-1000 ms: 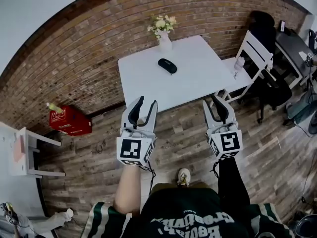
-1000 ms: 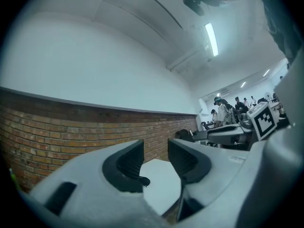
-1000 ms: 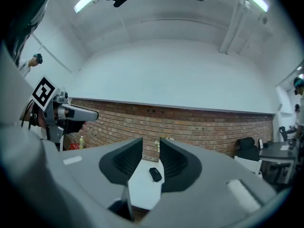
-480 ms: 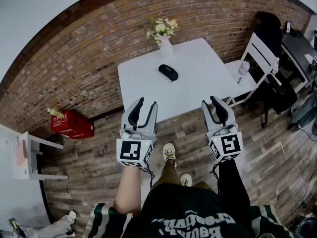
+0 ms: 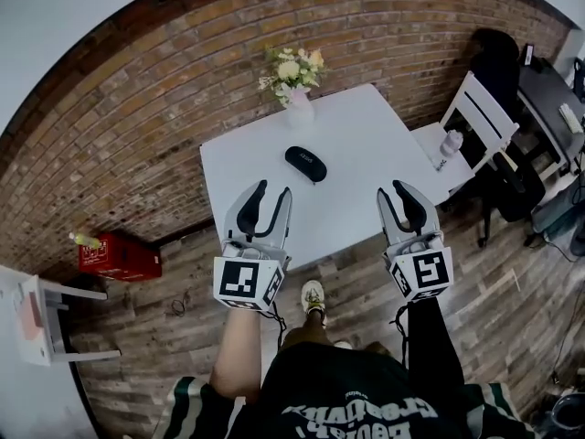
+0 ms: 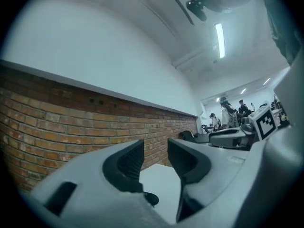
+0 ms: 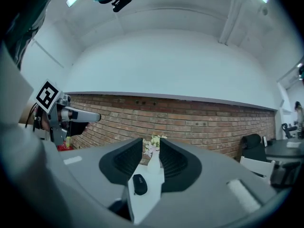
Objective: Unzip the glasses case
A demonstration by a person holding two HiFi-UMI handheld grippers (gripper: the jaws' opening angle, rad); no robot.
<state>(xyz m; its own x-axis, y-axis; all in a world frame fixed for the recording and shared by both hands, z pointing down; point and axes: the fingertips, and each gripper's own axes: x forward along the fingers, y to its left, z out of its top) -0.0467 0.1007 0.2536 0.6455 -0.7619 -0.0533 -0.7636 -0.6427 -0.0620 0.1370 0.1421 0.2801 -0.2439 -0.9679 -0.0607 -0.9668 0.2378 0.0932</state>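
A black glasses case (image 5: 305, 163) lies closed on the white table (image 5: 375, 144), in front of a white vase of flowers (image 5: 294, 82). My left gripper (image 5: 271, 198) and right gripper (image 5: 403, 197) hover at the table's near edge, well short of the case, both open with nothing between their jaws. In the right gripper view the glasses case (image 7: 139, 184) shows between the jaws, far off, with the vase (image 7: 154, 156) behind it. In the left gripper view only one end of the glasses case (image 6: 151, 198) peeks out past the left jaw.
A brick wall (image 5: 137, 108) runs behind the table. A white chair (image 5: 475, 117) with a bottle (image 5: 450, 142) on its seat stands at the table's right. A red crate (image 5: 119, 256) sits on the wooden floor at left, a white bench (image 5: 41, 318) further left.
Both grippers have come forward to the table's near edge as the person walked up; the table and case now sit larger and nearer. Both jaws stand as before.
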